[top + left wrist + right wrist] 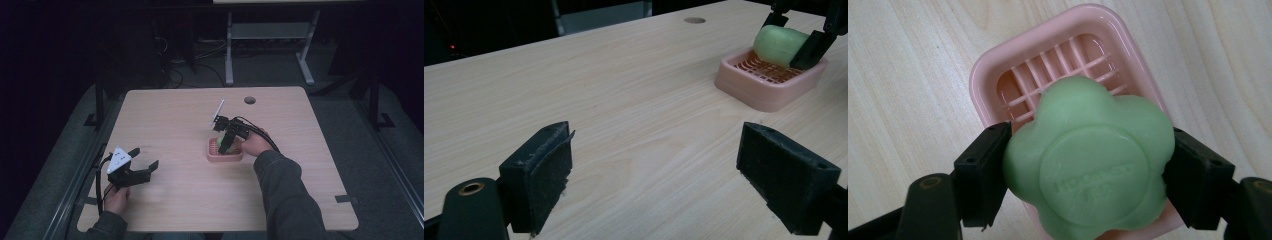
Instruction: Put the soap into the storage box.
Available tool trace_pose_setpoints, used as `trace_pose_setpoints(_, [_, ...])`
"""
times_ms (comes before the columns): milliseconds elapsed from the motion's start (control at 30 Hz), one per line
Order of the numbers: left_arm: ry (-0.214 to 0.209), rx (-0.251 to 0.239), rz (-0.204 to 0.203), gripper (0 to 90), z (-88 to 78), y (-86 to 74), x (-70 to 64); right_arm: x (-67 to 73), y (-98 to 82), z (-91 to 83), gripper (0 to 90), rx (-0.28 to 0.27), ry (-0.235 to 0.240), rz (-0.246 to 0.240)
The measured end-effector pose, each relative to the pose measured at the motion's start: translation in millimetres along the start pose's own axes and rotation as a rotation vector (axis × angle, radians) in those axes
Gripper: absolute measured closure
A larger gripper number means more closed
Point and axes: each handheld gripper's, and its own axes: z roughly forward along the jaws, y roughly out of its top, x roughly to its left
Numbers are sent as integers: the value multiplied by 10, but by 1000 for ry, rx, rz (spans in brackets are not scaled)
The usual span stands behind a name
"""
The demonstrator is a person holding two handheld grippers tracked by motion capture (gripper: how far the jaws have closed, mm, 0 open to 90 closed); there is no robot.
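R gripper (1083,165) clenched on green flower-shaped soap bar (1088,165) over pink slatted plastic soap dish (993,75), prob. for placing; L gripper (654,175) released, idle.

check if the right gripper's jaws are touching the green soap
Touching. In the right gripper view both jaws of the right gripper press against opposite sides of the green soap, with no gap, above the pink soap dish.

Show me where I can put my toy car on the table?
Bare wood lies between the left gripper and the pink soap dish, and along the far edge beside the round hole. It's crowded at the dish, where the right gripper holds the green soap.
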Motion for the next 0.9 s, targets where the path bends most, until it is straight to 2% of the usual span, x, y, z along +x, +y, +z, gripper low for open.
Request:
trace_pose_setpoints(367, [-1,-8,4,141,-14,10,5,-13,-7,37,254,4,-6,19])
trace_pose_setpoints(900, [-1,-7,7,141,-17,12,5,-9,-5,22,253,-9,-2,21])
